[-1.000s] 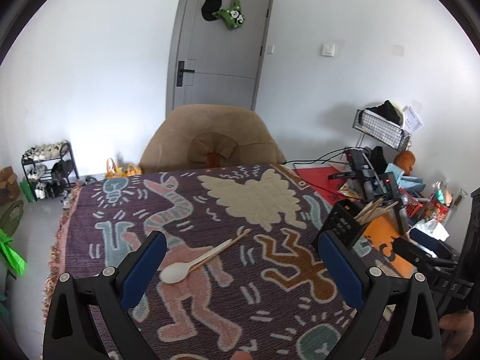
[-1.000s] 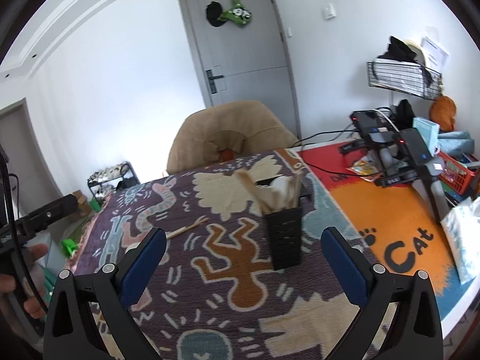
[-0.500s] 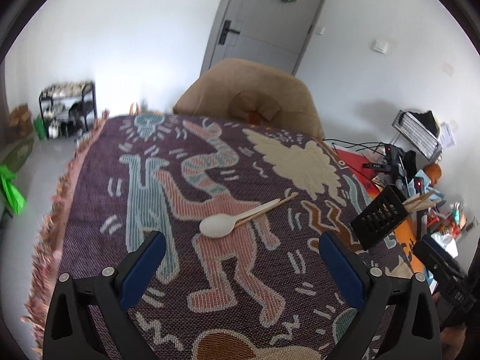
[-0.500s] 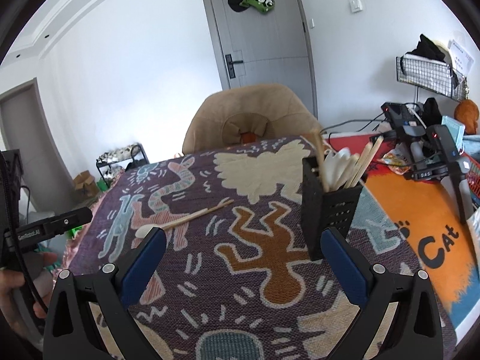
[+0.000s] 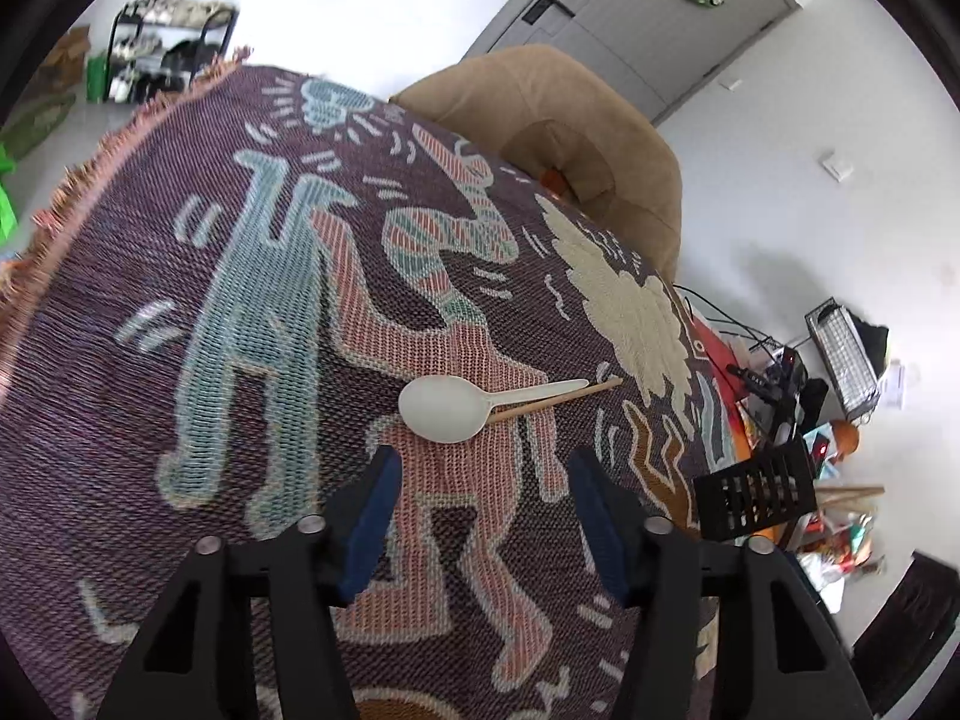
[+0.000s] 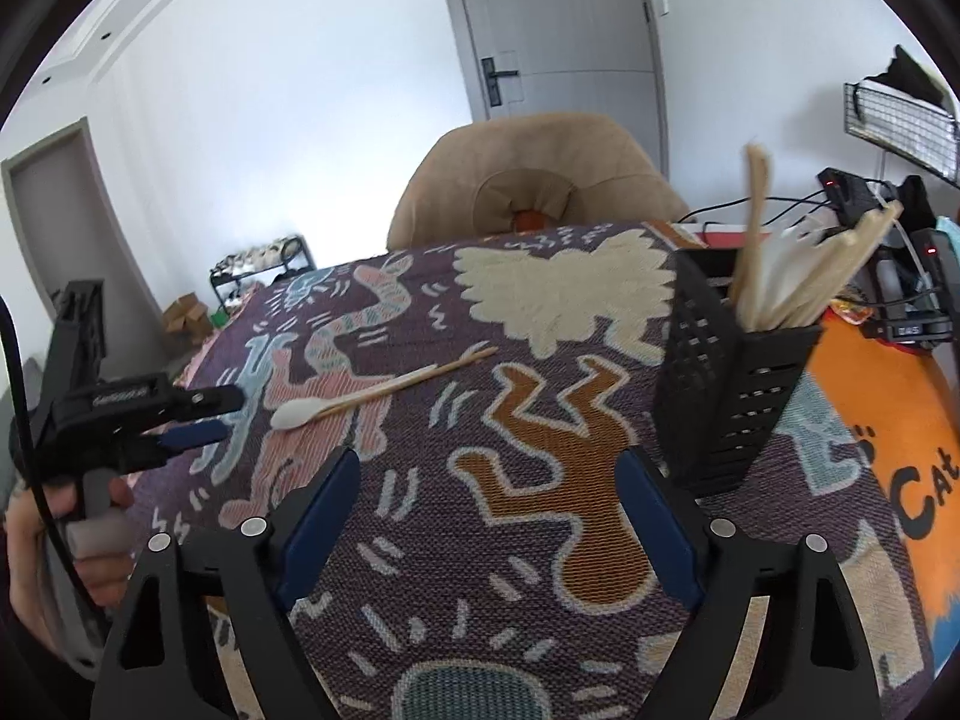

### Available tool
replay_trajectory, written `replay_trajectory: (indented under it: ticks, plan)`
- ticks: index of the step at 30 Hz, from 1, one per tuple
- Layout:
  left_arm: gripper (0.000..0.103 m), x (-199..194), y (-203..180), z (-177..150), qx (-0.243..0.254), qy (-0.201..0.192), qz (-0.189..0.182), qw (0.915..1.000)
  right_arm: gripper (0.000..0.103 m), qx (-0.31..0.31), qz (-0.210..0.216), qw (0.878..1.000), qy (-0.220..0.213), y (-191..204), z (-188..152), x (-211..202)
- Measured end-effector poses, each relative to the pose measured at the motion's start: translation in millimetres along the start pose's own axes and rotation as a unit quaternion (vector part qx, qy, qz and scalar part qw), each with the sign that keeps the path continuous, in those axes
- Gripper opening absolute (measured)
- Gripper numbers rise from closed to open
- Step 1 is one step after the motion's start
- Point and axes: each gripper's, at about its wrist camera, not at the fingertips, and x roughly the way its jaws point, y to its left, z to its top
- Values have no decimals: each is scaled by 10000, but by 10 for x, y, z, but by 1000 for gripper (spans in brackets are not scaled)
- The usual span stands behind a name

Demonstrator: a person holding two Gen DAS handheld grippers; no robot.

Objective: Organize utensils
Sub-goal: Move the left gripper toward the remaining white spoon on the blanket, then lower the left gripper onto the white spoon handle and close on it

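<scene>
At nine o'clock the left gripper (image 5: 483, 483) narrows its empty jaws just short of the white plastic spoon (image 5: 447, 408) lying beside a wooden chopstick (image 5: 558, 399), while the right gripper (image 6: 489, 501), also closing on nothing, faces the black utensil holder (image 6: 729, 384) at two o'clock.

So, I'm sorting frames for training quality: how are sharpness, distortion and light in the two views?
Left wrist view: strong fisheye bend, patterned cloth bulges, white spoon crisp, fringe at the left rim smeared. Right wrist view: black utensil holder sharp, the utensils poking above it soft, the hand at the left rim dim. Both: even daylight, dark corners.
</scene>
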Motion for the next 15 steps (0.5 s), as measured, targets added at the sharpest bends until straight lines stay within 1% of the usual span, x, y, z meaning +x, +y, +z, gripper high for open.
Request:
replay_trajectory:
  ticks: [3, 5, 15]
  plan:
    - [51, 119, 53, 48, -232, 47, -46, 9997, 87, -125, -54, 9999, 19, 46, -8, 49]
    - [49, 190, 79, 63, -375, 79, -87, 9992, 87, -184, -78, 9998, 63, 60, -11, 80]
    - [42, 438, 211, 100, -799, 142, 40, 9967, 87, -132, -83, 9997, 196, 9, -34, 165]
